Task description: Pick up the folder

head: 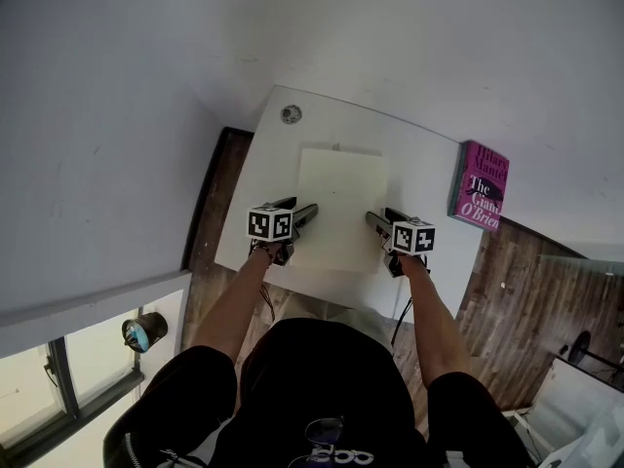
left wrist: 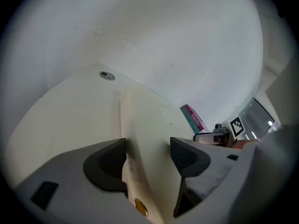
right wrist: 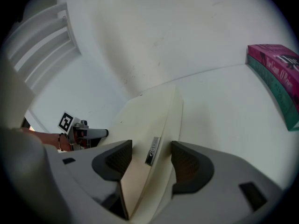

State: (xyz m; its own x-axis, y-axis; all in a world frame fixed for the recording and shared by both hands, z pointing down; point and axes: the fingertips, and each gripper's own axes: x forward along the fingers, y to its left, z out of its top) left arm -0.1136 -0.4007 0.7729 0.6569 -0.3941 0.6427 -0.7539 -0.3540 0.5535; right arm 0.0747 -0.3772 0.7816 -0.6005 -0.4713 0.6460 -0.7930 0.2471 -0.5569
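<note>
- The table (head: pixel 265 169) is white and set into a corner, with walls along its far and left edges. Its near edge faces the person, with dark wood floor (head: pixel 207 217) beyond on the left.
- The cream folder (head: pixel 341 208) sits over the middle of the table, with bare surface all round it.
- The left gripper (head: pixel 310 210) has narrow jaws closed on the folder's left edge.
- The right gripper (head: pixel 373 218) is likewise clamped on the right edge, by a small metal label (right wrist: pixel 152 150).
- I cannot tell whether the folder is clear of the surface.
- A pink book (head: pixel 481 185) stands at the table's right edge, well apart from the folder.
- A round grommet (head: pixel 291 114) sits in the far left corner.
</note>
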